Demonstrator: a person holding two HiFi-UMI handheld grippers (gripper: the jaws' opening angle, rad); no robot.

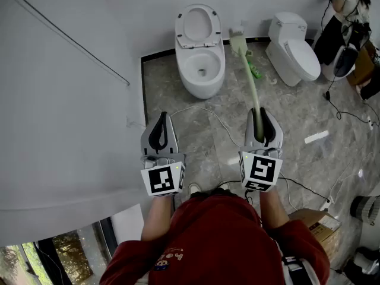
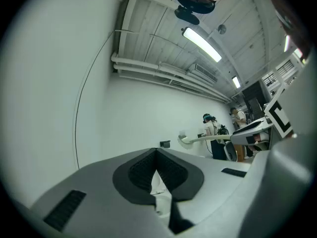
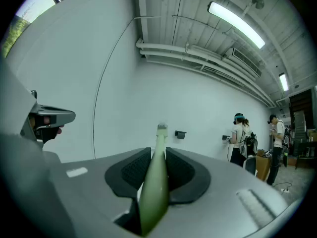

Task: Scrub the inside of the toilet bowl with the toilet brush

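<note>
Right hand-held gripper [image 1: 262,123] is clamped on the toilet brush [image 1: 252,83] handle, with its long axis pointing straight ahead. Toilet bowl [image 1: 185,70] sits just left of the brush head. Left hand-held gripper [image 1: 159,130] is pinched shut and empty.

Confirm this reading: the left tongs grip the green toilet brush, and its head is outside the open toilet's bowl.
Wrong side: the right tongs grip the green toilet brush, as the right gripper view shows; the left tongs are shut, empty. Its head is indeed outside the open toilet's bowl.
</note>
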